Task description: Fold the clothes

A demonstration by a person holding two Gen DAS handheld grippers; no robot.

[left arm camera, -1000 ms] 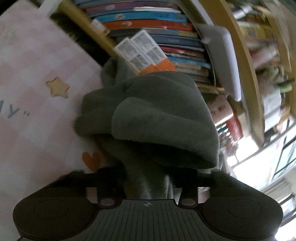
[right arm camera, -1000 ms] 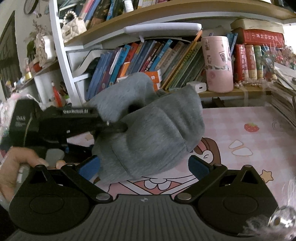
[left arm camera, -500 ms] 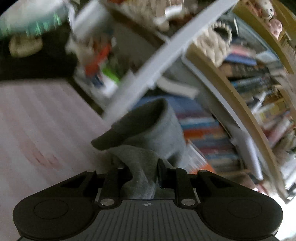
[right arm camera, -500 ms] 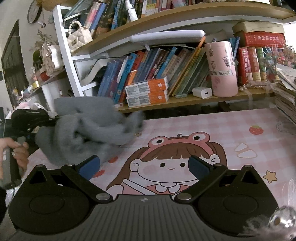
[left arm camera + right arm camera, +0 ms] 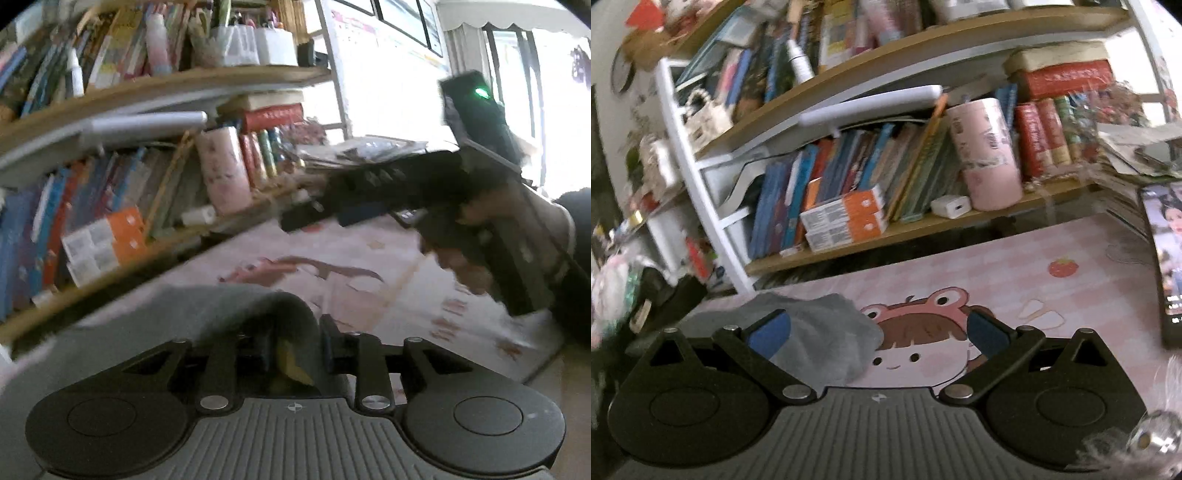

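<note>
Pinching grey garment (image 5: 236, 306), left claw (image 5: 295, 345) is clamped on a bunched edge; cloth lies rumpled at tabletop (image 5: 1071, 295) left side. Right claw (image 5: 879, 328) spread, empty, w/ nothing between. Judgement: get cloth flat, edges aligned, b4 creasing.

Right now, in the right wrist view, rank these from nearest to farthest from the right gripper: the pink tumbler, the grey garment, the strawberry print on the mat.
1. grey garment: lying between the open fingers of the right gripper, toward its left finger.
2. strawberry print: farther out on the mat, to the right.
3. pink tumbler: on the shelf behind the mat.
</note>
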